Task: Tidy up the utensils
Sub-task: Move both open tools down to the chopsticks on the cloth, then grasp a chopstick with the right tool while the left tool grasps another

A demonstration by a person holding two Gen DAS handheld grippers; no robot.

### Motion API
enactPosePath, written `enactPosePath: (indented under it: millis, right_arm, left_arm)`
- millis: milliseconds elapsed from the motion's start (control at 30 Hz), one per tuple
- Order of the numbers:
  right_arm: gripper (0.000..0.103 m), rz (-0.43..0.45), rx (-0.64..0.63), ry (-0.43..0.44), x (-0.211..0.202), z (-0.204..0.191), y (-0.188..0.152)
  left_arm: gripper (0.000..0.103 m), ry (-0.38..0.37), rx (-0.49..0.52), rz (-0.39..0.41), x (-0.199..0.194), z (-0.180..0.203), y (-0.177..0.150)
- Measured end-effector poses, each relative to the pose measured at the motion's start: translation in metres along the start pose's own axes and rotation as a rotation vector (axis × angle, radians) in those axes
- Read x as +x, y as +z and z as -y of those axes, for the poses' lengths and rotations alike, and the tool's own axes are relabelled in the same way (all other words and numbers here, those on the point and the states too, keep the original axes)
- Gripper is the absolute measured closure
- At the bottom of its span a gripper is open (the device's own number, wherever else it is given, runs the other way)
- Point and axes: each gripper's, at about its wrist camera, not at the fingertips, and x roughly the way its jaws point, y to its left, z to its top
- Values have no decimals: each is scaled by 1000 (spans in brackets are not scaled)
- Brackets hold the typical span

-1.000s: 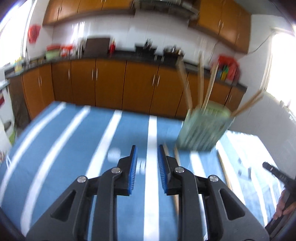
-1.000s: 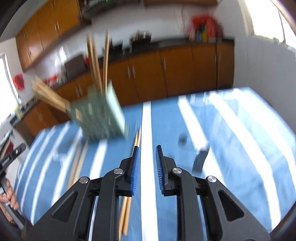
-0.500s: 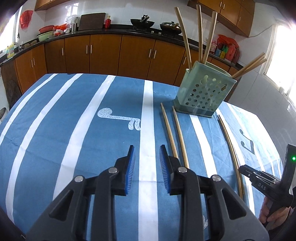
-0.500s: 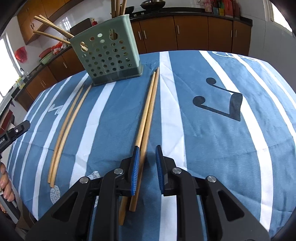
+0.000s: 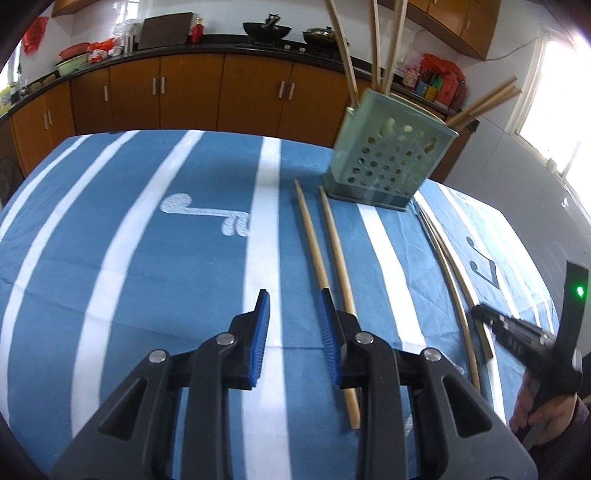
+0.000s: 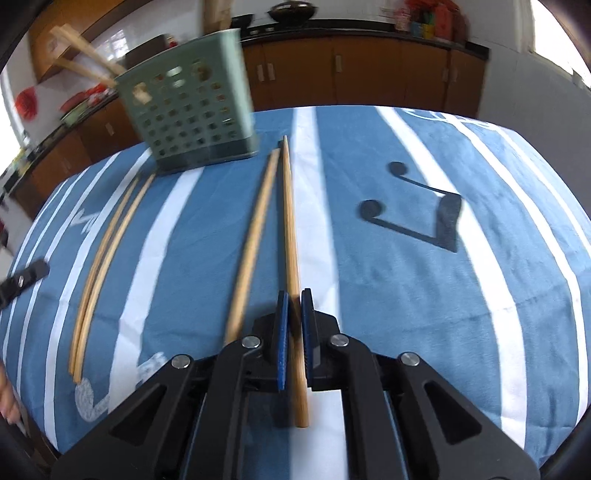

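One chopstick now inside right gripper

blue striped tablecloth | brown cabinets | wok on counter | window

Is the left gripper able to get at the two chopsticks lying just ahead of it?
Probably yes: the left gripper is open, those chopsticks lie bare on the cloth, nothing between.

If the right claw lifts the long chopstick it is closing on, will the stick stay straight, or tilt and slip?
The chopstick looks like stiff wood, so it probably stays straight. The right claw grips it near one end, so the long free part may droop or pivot. Its smooth, thin shaft could slip between the pads.
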Motion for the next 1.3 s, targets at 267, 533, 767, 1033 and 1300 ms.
enactPosePath:
  millis: [267, 533, 767, 1033, 1300]
  right_arm:
    - [95, 10, 113, -33, -1, 34, 6]
    - [95, 8, 103, -25, 0, 32, 6]
    - [95, 10, 83, -30, 1, 29, 7]
    - [95, 21, 51, -17, 9, 24, 17]
    - [95, 43, 29, -59, 18, 27, 30]
  left_arm:
    - [81, -42, 44, -68, 22, 20, -7]
    - [90, -6, 99, -105, 36, 34, -14]
    - [94, 64, 127, -92, 43, 33, -15]
    - [95, 148, 67, -71, 47, -14, 7]
    - [95, 168, 45, -45, 51, -35, 19]
